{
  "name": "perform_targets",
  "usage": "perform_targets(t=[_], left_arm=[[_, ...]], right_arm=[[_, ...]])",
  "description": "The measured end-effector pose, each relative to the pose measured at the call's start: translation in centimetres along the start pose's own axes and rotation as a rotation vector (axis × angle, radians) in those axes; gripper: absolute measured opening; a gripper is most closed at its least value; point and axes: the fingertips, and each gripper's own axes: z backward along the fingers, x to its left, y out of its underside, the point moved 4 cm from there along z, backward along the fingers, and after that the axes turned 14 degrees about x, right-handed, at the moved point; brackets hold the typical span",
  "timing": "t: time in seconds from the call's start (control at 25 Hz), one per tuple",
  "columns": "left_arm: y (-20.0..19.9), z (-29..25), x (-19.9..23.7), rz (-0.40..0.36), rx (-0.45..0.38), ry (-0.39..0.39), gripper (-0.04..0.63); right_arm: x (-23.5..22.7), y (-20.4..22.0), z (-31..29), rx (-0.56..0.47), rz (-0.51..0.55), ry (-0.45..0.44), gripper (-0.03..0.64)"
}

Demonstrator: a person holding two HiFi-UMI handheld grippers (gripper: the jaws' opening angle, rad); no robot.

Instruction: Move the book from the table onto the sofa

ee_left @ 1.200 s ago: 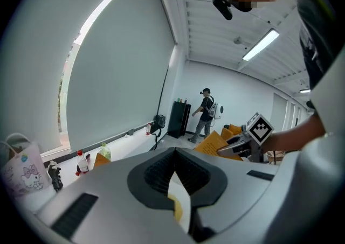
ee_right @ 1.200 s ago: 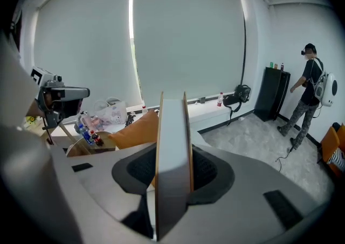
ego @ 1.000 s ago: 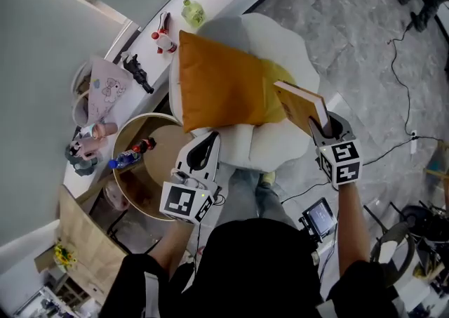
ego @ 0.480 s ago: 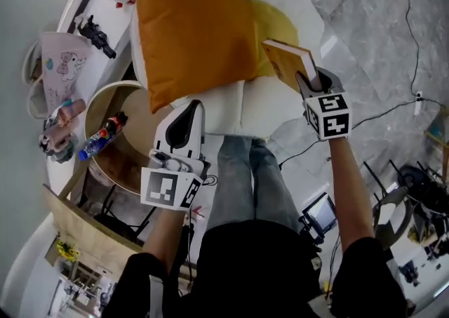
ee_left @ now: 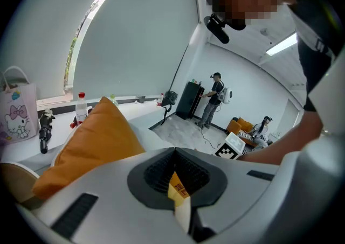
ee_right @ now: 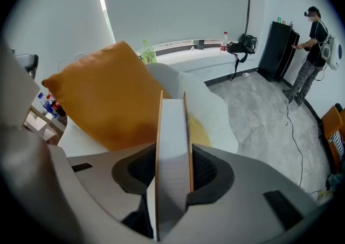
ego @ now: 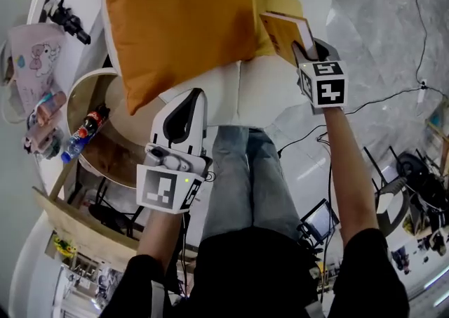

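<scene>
right gripper [ego: 304, 50]: fingers clamped on thin orange-covered book [ego: 283, 31], which sticks out ahead of them | book above white sofa [ego: 263, 95] seat, right of orange cushion [ego: 175, 22] | left gripper [ego: 185, 114]: fingers closed, empty

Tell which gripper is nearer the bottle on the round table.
Left. The left gripper is right of the bottle; the right gripper, holding the book, is much farther right.

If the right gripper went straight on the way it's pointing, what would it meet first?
The book clamped in the right gripper would land first, probably on the white sofa by its yellow patch, right of the orange pillow. Depth is unclear.
</scene>
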Motion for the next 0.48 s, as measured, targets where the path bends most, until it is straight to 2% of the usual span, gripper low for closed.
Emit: perform_targets(t=[0.2, 0.36, 0.48], left_arm=[[2.1, -1.2, 0.0, 0.047, 0.0, 0.0, 0.006], [2.2, -1.9, 0.3, 0.037, 0.022, -0.004, 0.006], [3.7, -1.8, 0.7, 0.071, 0.038, -0.011, 0.006]], right_arm=[[-0.4, 0.0, -4.4, 0.053, -0.002, 0.041, 0.15], [0.3, 0.6, -8.3, 0.141, 0.004, 0.08, 0.15], [1.5, -0.2, -9.4, 0.147, 0.008, 0.095, 0.15]])
